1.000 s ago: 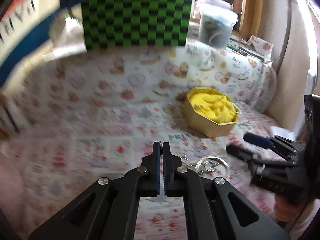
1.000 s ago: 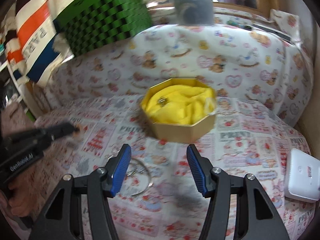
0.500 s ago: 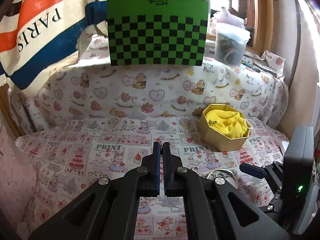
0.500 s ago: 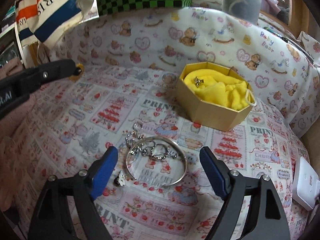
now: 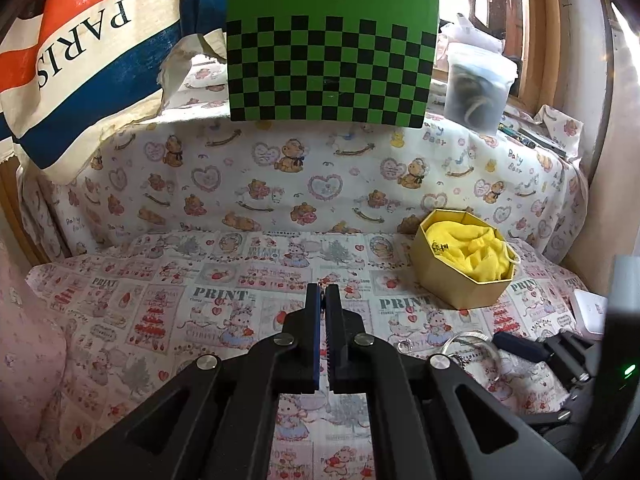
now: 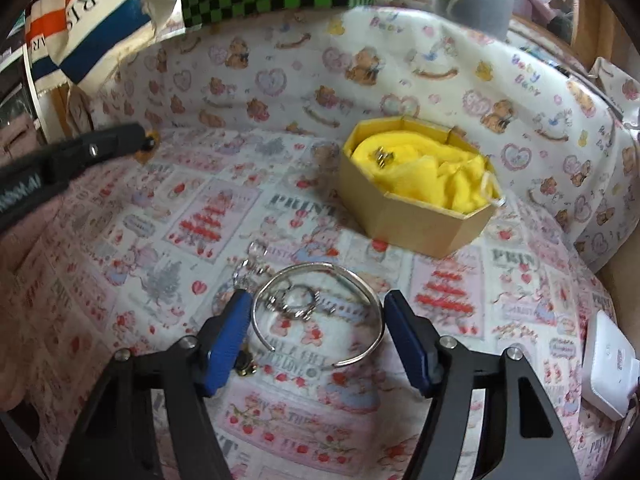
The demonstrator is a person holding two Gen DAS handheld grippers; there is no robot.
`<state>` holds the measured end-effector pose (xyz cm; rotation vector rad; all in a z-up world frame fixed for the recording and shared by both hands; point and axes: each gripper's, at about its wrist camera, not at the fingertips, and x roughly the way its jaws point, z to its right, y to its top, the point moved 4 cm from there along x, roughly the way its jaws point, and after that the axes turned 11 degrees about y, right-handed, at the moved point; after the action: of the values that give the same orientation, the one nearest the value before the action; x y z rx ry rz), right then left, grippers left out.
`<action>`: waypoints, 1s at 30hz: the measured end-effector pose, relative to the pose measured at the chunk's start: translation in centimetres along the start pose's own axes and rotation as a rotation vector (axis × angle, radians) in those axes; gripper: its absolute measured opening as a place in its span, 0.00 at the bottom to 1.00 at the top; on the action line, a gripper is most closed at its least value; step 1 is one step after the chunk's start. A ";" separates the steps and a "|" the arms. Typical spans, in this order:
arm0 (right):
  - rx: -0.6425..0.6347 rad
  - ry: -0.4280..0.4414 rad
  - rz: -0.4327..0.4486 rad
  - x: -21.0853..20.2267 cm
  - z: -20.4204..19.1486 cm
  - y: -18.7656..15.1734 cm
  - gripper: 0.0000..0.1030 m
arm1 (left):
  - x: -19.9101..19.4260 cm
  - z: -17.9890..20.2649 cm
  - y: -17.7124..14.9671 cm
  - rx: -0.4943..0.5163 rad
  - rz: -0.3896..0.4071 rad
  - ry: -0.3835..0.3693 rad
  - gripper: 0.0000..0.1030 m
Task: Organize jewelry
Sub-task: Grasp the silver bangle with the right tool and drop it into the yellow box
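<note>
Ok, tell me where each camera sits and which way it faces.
Left wrist: on the shut left gripper, angled down over the printed cloth toward the green checkerboard; right gripper shows at the right edge.
Right wrist: on the right gripper, closing around the silver bangle, pads not touching; left gripper at the left.
Shared: gold box, yellow cloth, bangle, checkerboard.

Left wrist view: sits behind left gripper (image 5: 322,294), angled down across printed cloth (image 5: 160,304) toward checkerboard (image 5: 332,60). Right wrist view: steeper, nearer cloth, just over bangle (image 6: 320,312). Both share gold box (image 5: 464,280), bangle, checkerboard, white device (image 6: 608,372).
</note>
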<state>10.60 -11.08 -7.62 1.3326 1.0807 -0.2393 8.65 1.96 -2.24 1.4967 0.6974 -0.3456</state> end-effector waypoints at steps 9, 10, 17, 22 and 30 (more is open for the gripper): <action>0.069 0.068 0.115 -3.6 1.6 1.4 0.65 | -1.6 0.2 0.4 -0.011 0.008 -0.064 0.01; 0.071 0.070 0.119 -3.8 1.7 1.5 0.65 | -2.0 0.2 0.5 -0.017 0.012 -0.068 0.01; 0.111 0.077 0.170 -7.1 2.5 3.6 0.65 | -3.9 0.1 3.2 -0.017 0.048 -0.079 0.01; 0.161 0.108 0.249 -9.3 4.1 7.1 0.65 | -4.8 1.7 6.9 -0.012 0.092 -0.131 0.01; 0.257 0.152 0.243 -6.2 7.6 10.6 0.65 | -2.7 4.5 10.8 -0.043 0.116 -0.178 0.01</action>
<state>18.41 -17.14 2.85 1.7209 1.0259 -0.0988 14.19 -2.16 7.61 1.4392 0.4718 -0.3685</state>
